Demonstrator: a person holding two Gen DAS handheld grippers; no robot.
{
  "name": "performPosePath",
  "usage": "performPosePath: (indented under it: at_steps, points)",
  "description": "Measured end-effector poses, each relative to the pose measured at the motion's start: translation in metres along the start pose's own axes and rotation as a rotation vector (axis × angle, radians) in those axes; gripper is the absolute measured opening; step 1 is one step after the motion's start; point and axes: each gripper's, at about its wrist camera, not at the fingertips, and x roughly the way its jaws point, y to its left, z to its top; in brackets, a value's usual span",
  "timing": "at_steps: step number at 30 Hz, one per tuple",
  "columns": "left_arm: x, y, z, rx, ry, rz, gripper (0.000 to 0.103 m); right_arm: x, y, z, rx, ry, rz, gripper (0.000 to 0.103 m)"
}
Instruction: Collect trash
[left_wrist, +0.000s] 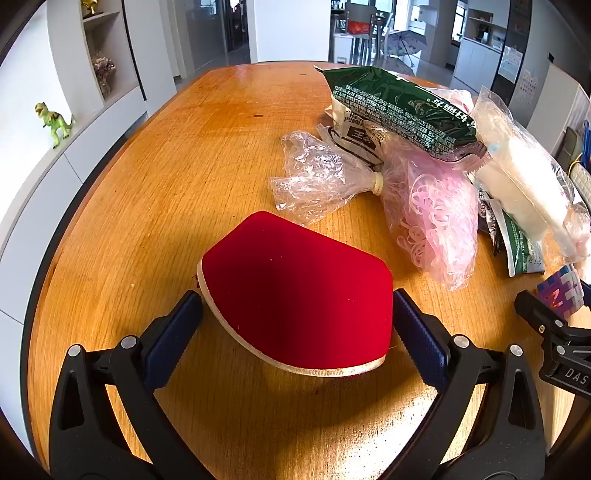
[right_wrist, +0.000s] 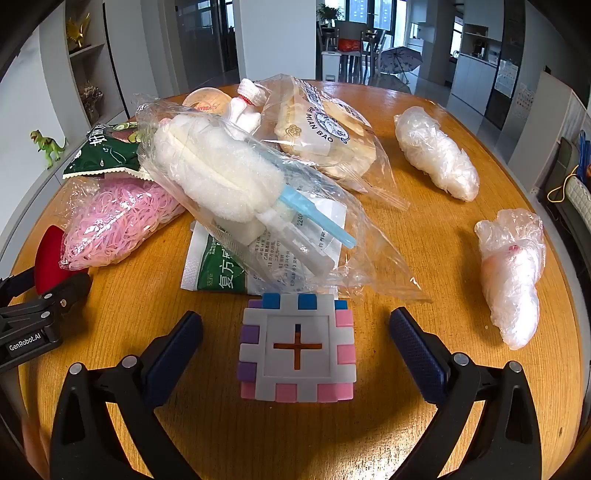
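The left black two-finger gripper with blue ribbed pads (left_wrist: 297, 328) is tilting steeply downward, its jaws standing wide apart. The right black two-finger gripper with blue ribbed pads (right_wrist: 295, 349) is tilting down at the same slant, jaws equally wide, pads pressing on nothing. Each is showing at the near edge of the other's view.

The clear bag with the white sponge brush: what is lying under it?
Under the clear brush bag lies a green-and-white sachet with printed paper; the rest is covered.
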Motion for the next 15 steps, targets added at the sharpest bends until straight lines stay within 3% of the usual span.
performPosePath:
  at_steps: [15]
  points:
    - [-0.0002, -0.0005, -0.0001, 0.004, -0.002, 0.006, 0.097, -0.0001, -0.0003, -0.0001, 0.001, -0.001, 0.002, 0.101]
